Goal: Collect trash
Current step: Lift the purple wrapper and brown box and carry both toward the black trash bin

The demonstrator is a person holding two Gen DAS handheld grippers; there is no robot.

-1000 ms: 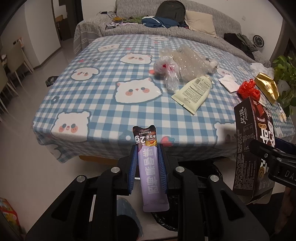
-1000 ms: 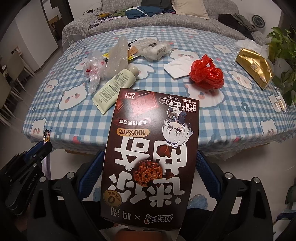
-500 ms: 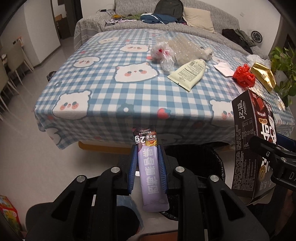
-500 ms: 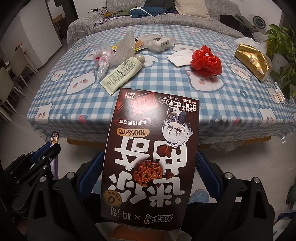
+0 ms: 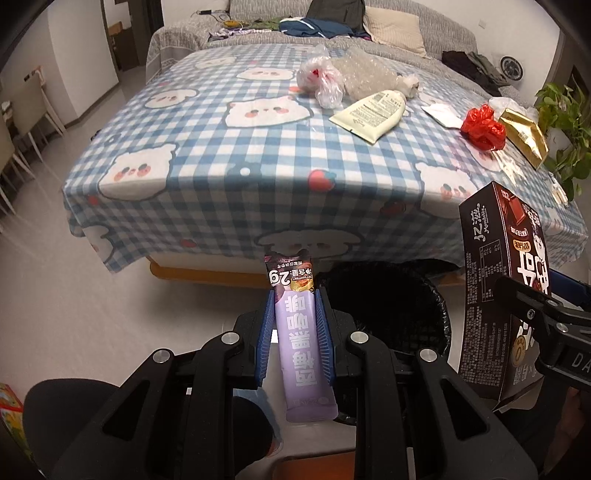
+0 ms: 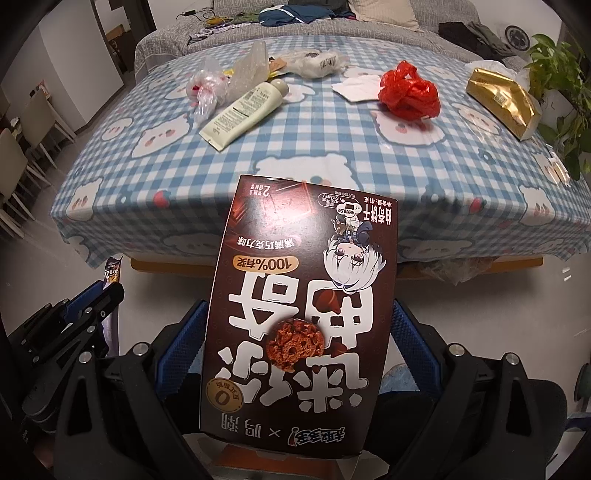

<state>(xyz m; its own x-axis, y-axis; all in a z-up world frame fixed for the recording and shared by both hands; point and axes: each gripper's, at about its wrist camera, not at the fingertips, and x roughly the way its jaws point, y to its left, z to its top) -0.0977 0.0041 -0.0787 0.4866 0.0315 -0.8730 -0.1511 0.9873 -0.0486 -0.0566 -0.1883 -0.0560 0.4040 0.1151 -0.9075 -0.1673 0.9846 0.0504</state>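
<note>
the left claw [image 5: 295, 325] has blue ribbed pads on black plastic arms, and it pinches a slim, glossy lilac wrapper [image 5: 301, 343] by its long edges. the wrapper is a flat sachet with white characters, a dark torn-looking top end and a small gold patch. it hangs out past the counter's [image 5: 236, 155] near edge, just beside the rim of a black bin [image 5: 399, 306], round and lined with a shiny black bag, on the floor.

the right claw [image 6: 295, 332] pinches a stiff dark brown box [image 6: 299, 314] by its two side edges, blue pads against the card. the box is a flat rectangle printed upside down with big white characters, a cookie picture and a cartoon figure. in the left wrist view it hangs over the right side of the bin, its bottom flap open.

the counter wears a soft blue-and-white checked cloth with white bear faces that droops over the edges. on it lie a cream tube [image 6: 243, 110] with a round cap, a crumpled clear bag [image 6: 205, 86], bubble wrap [image 5: 365, 74], a crinkled red bag [image 6: 408, 92], a white napkin [image 6: 356, 88] and a shiny gold pouch [image 6: 500, 101].

beyond is a grey sofa [image 5: 406, 22] strewn with clothes and a beige cushion. a leafy plant [image 6: 557, 74] stands at the right, pale chairs at the left. the floor is smooth and light.
</note>
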